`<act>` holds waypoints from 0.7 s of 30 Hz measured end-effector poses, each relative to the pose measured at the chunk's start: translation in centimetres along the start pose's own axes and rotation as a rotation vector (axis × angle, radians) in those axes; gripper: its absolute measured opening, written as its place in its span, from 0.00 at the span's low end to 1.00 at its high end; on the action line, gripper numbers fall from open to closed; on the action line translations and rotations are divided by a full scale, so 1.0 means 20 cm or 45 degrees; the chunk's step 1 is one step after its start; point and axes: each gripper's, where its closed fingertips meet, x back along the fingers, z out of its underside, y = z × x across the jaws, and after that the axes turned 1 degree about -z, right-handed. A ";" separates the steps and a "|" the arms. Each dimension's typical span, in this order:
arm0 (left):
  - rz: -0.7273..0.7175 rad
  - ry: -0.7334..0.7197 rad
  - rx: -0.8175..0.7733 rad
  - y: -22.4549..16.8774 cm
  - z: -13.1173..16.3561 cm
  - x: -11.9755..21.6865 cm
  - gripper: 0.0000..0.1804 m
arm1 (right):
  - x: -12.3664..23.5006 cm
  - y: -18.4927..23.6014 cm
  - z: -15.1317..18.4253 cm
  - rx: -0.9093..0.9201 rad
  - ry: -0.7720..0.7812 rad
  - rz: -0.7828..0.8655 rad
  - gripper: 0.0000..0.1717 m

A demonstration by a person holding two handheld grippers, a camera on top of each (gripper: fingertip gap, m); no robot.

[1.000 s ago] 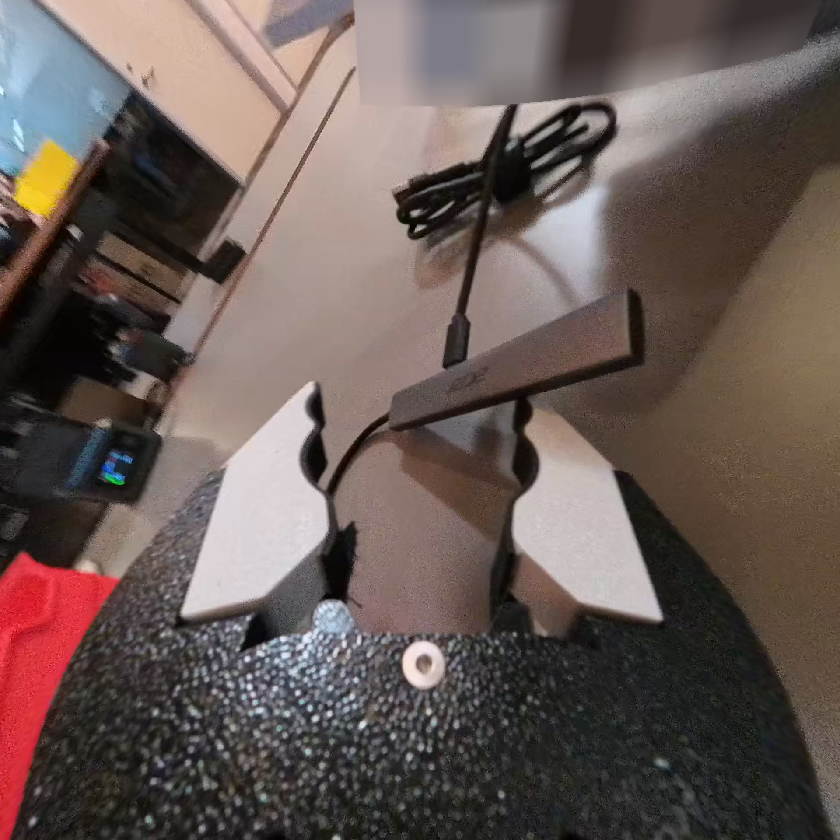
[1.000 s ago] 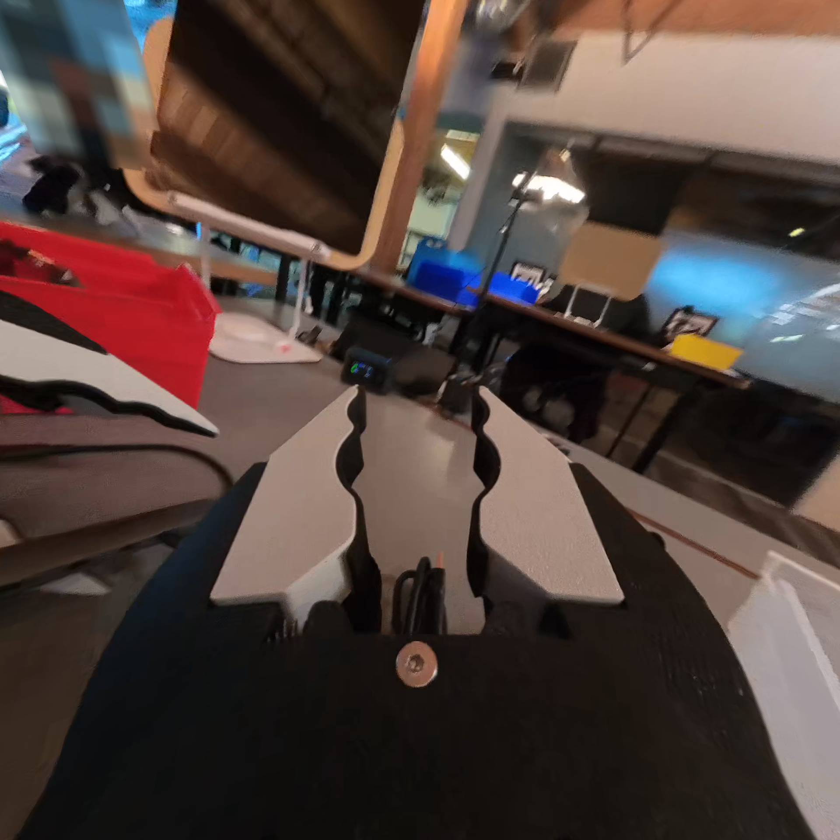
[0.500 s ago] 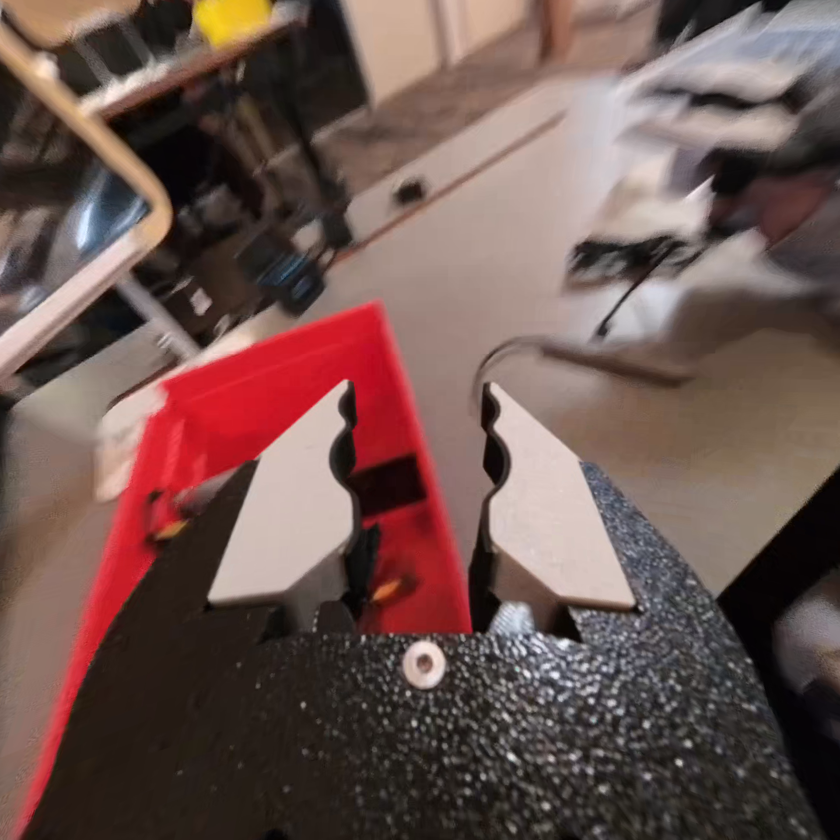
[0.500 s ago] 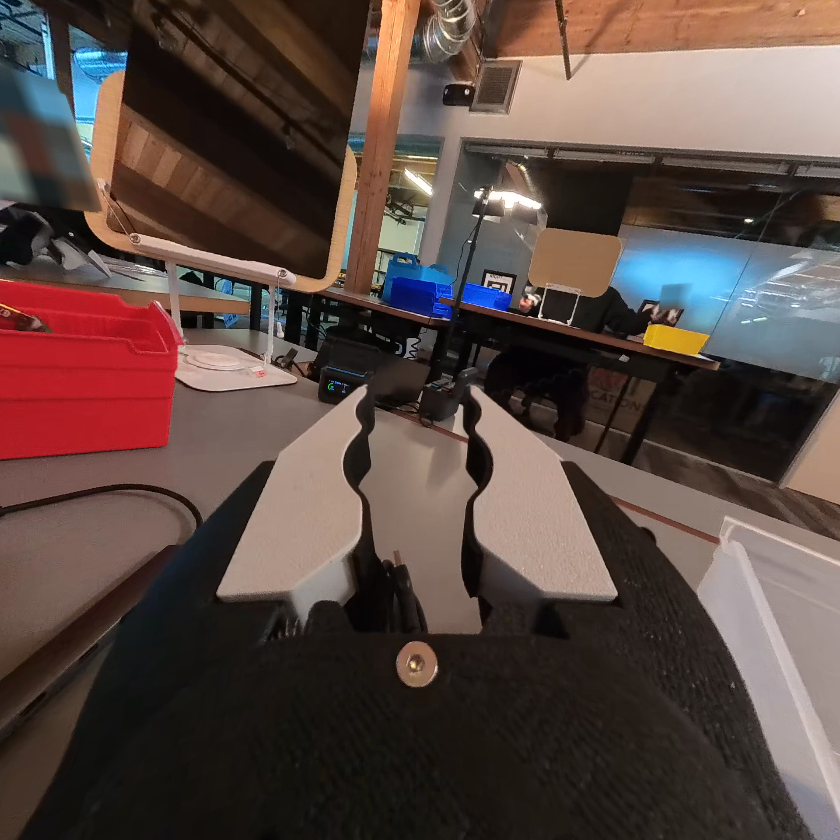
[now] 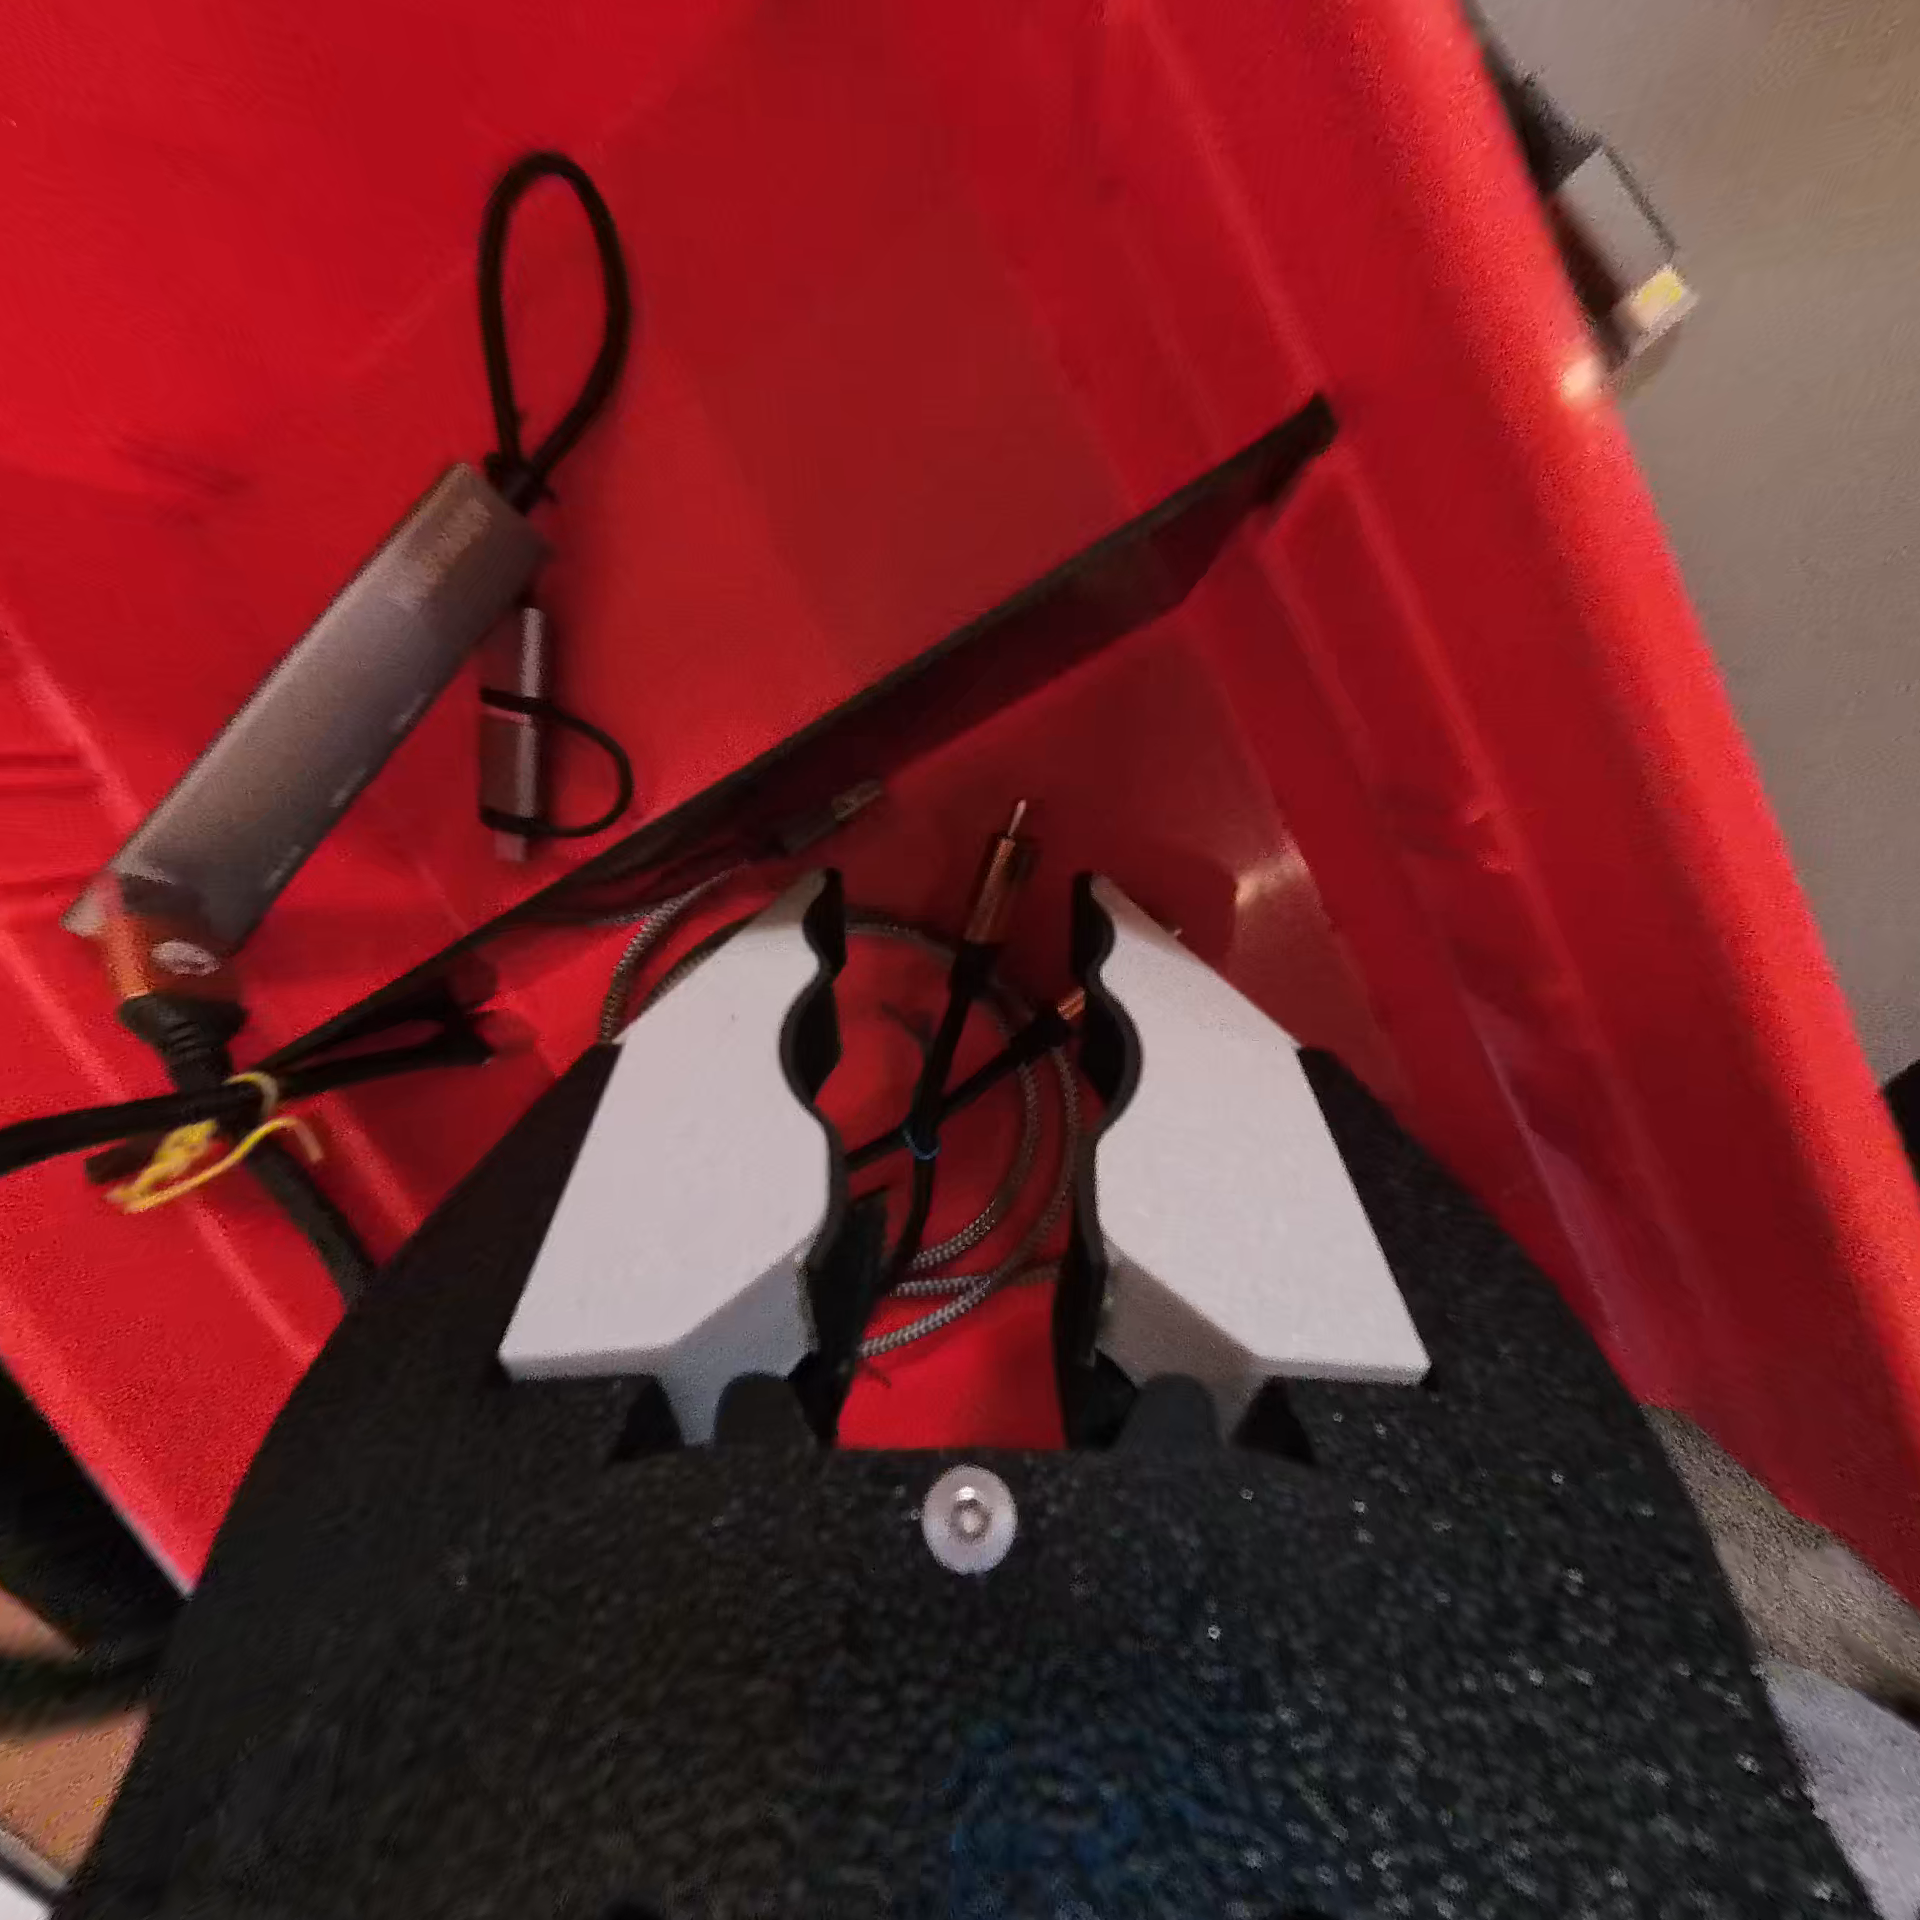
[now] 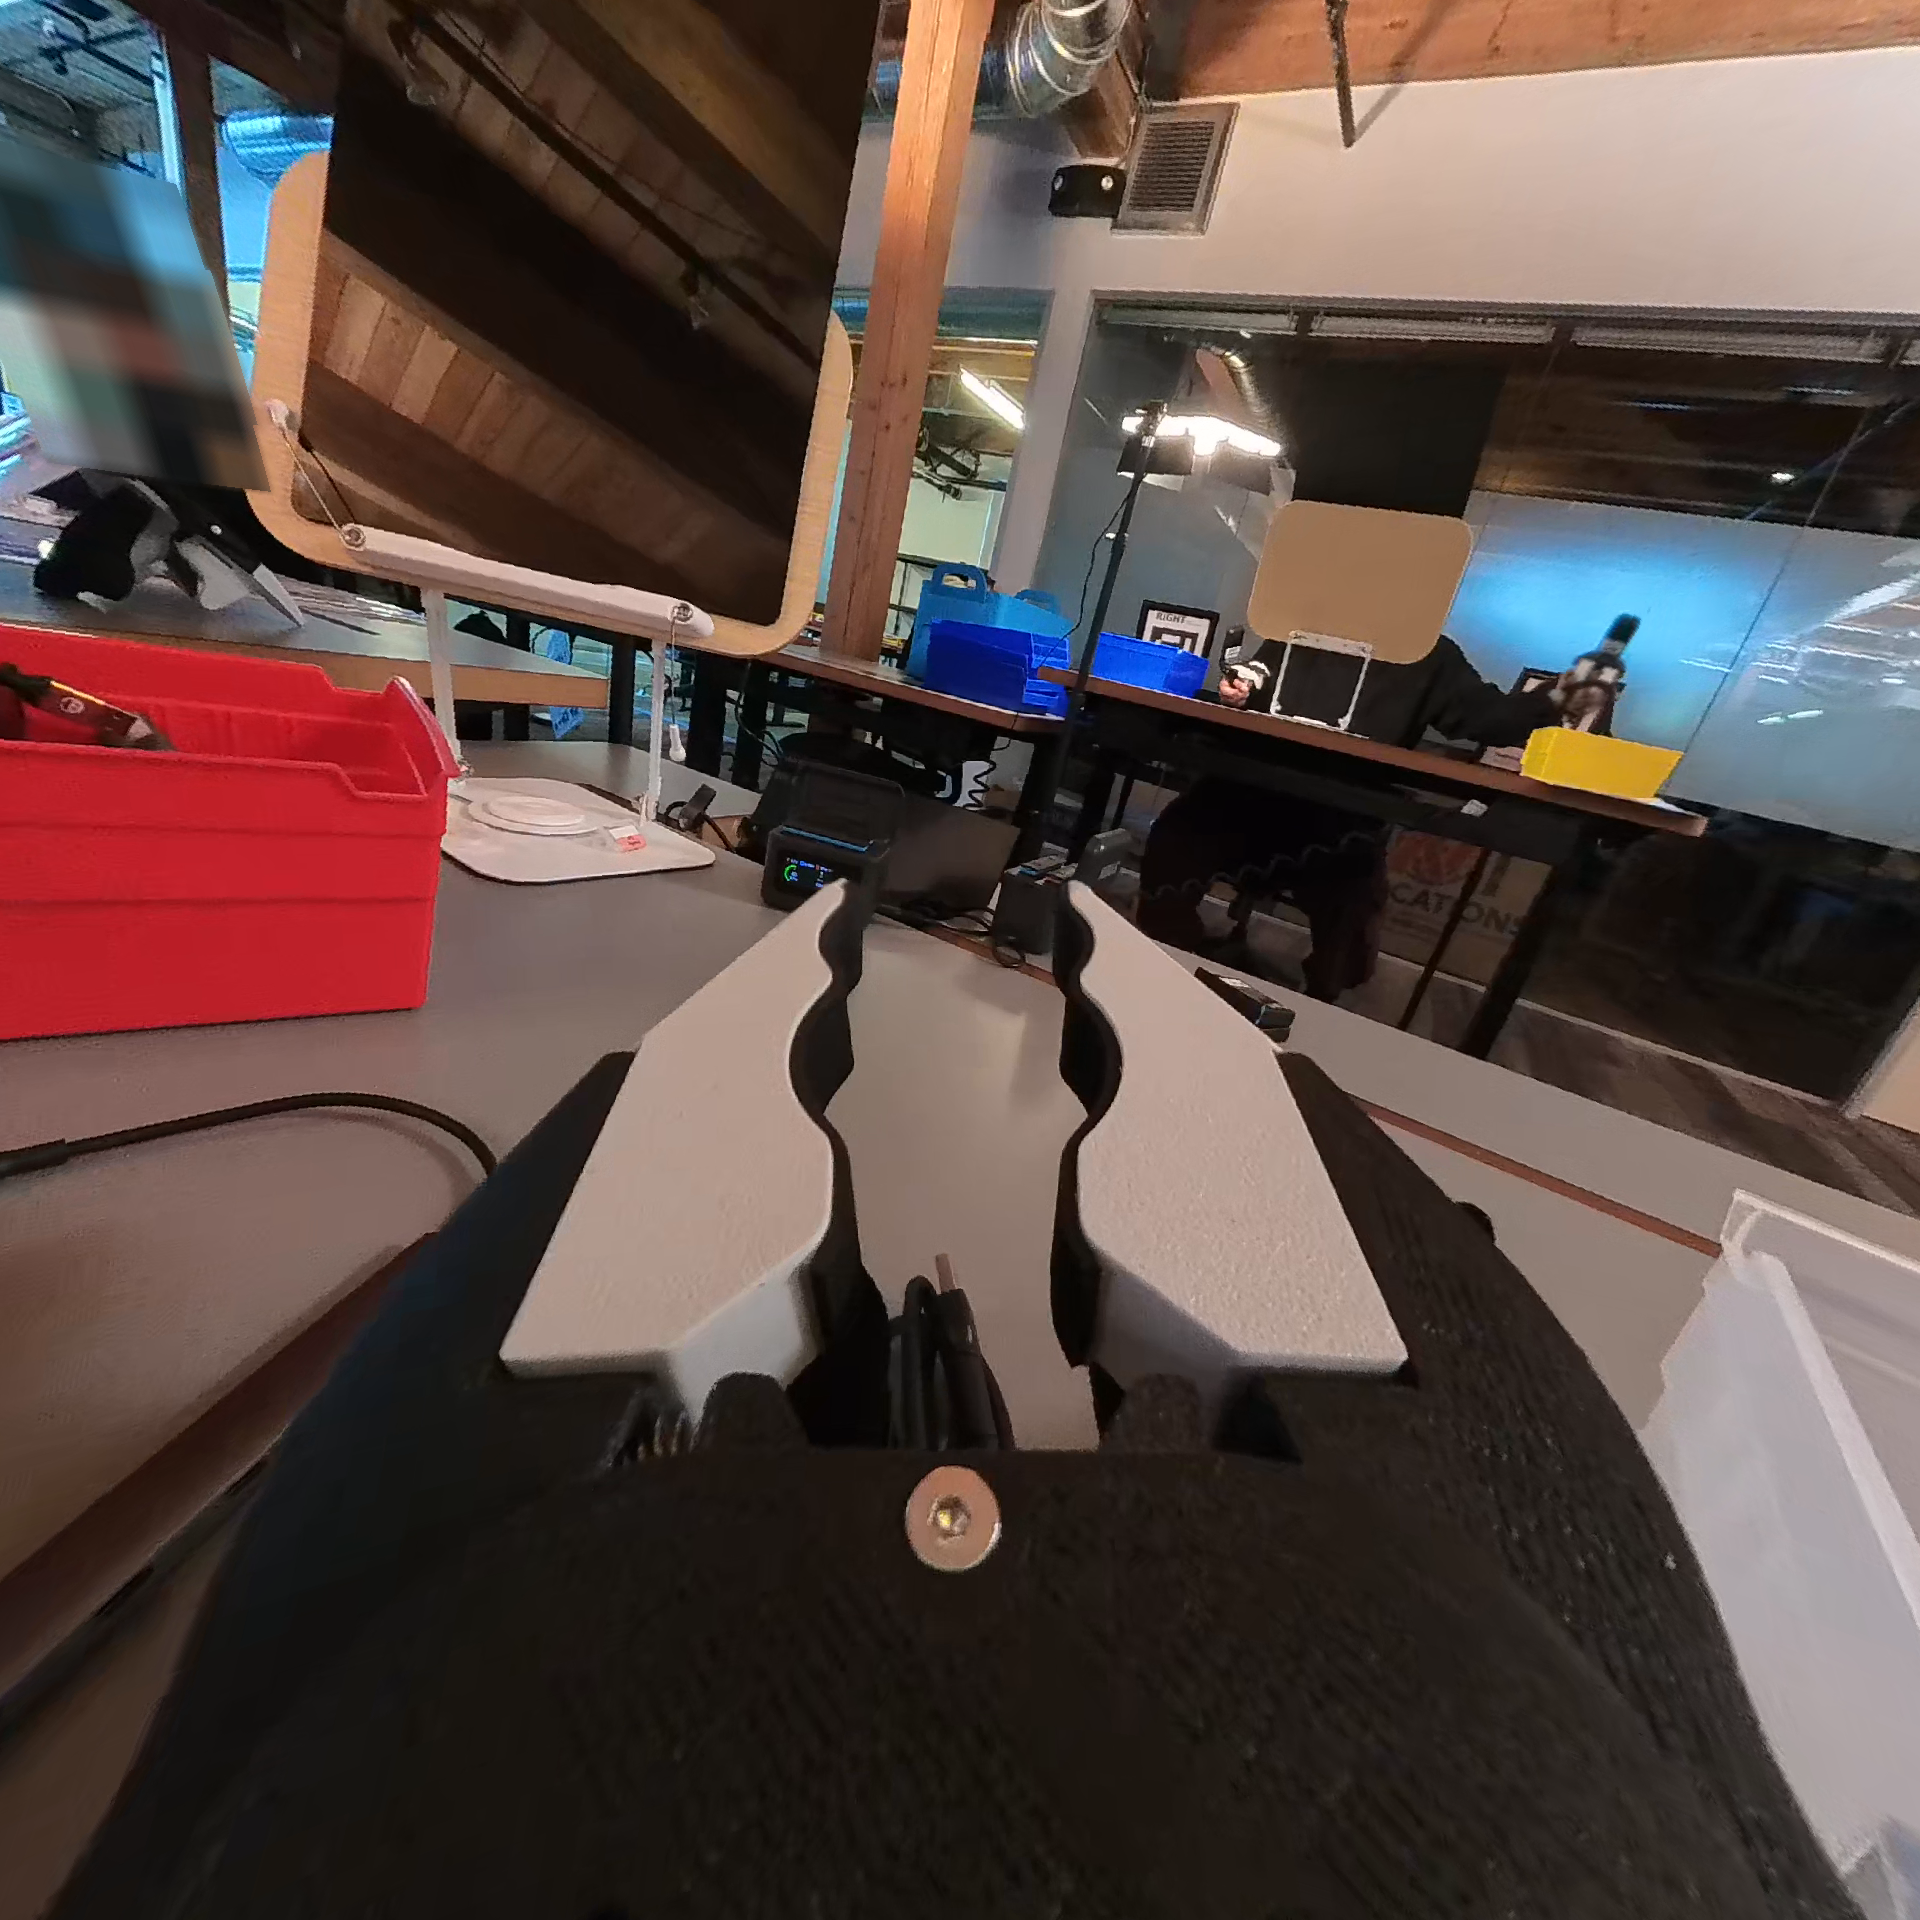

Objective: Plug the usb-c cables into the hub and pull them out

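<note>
In the left wrist view my left gripper hangs open over a red bin. A black cable with a copper-coloured plug lies below, between the fingers, and neither pad touches it. A second copper plug and a braided cable lie there too. A grey hub with a short looped cable lies beyond a black divider. In the right wrist view my right gripper is open over the grey table. A black cable end shows low between its finger roots, clear of the pads.
The red bin stands at the left of the right wrist view. A black cable curves across the table in front of it. A clear plastic box is at the right. A white stand base and a small device with a lit screen are farther back. Across from one pair of fingers to the other is roughly 40 cm. My left gripper is the nearer one to the grey hub: about 10 cm, against 40 cm.
My left gripper swung away from the hub and cables on the table to above the red bin, and its jaws narrowed. My right gripper's jaws narrowed slightly and its view steadied.
</note>
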 end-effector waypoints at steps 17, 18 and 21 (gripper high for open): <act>-0.687 -0.667 0.061 0.07 -0.22 1.16 0.03 | 0.02 0.00 -0.06 -0.070 -0.073 -0.019 0.19; -0.677 -0.774 0.046 0.03 -0.31 1.24 0.03 | 0.02 0.00 -0.06 -0.077 -0.078 -0.025 0.19; -0.606 -1.132 0.034 -0.09 -0.62 1.42 0.03 | 0.02 0.04 -0.09 -0.101 -0.112 -0.101 0.19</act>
